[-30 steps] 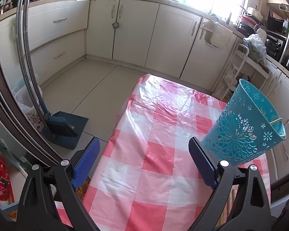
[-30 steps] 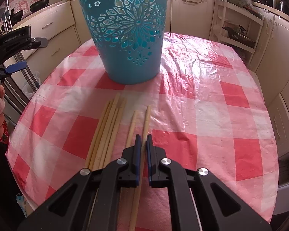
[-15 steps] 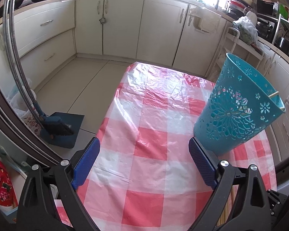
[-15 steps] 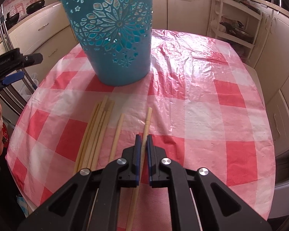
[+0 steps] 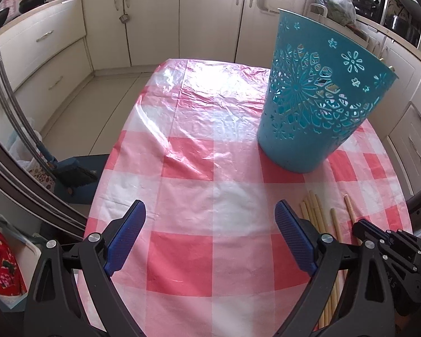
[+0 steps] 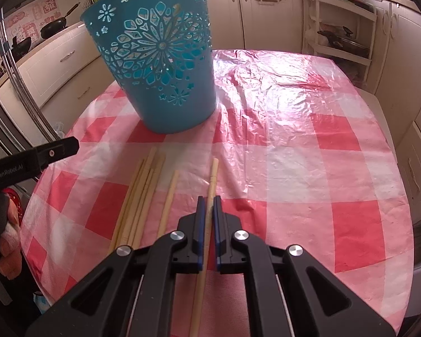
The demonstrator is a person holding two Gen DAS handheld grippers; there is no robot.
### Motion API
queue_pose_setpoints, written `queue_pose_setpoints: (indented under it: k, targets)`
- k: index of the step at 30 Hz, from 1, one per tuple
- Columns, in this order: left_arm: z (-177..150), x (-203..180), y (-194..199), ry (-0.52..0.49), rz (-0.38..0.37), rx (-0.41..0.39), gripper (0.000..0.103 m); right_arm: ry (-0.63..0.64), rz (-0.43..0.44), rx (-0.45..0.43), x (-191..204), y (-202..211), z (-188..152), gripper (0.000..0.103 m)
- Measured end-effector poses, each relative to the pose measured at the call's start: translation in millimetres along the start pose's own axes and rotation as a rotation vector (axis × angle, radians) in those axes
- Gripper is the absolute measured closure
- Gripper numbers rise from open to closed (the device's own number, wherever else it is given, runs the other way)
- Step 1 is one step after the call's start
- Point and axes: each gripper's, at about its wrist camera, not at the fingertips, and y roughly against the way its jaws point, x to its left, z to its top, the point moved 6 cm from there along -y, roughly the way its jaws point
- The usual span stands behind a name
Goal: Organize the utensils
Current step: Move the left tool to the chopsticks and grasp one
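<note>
- Off to the far left of the left gripper's jaws, down on the floor, a dark blue dustpan (image 5: pixel 70 174) with its brush leans by the fridge door; it plays no part here.
- The left gripper (image 5: pixel 210 221) hangs over the checked tablecloth (image 5: pixel 182 168) with its jaws wide apart and nothing between them. My guess is that it is kept ready, perhaps to steady the basket or take a stick of its own.
- Ahead of those jaws and to their right stands the teal cut-out basket (image 5: pixel 317 106), upright on the surface. It looks like the place the utensils are meant to go, and through its holes something pale seems to lean inside, though I can't tell what.
- Just right of the left jaws a bunch of bamboo chopsticks (image 6: pixel 143 193) lies flat, side by side, pointing towards the basket.
- A single chopstick (image 6: pixel 169 196) lies apart from the bunch, between it and the right gripper's jaws.
- The right gripper (image 6: pixel 207 207) has its jaws clamped together on one chopstick (image 6: pixel 214 174), gripping partway along so the far end sticks out ahead towards the basket and the rest runs back under the gripper.
- That grip along the stick's length suits lifting it and tipping it into the basket, which sits ahead and slightly left of these jaws.
- Right of the right jaws the cloth is bare.
</note>
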Motion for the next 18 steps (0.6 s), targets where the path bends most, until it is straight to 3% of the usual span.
queue_pose_setpoints:
  k: [18]
  targets:
    - [-12.5,-17.4,-9.1,-0.017,-0.079,0.088,0.014,0.002,-0.052,-0.016,-1.8,-2.6,3.3,0.098]
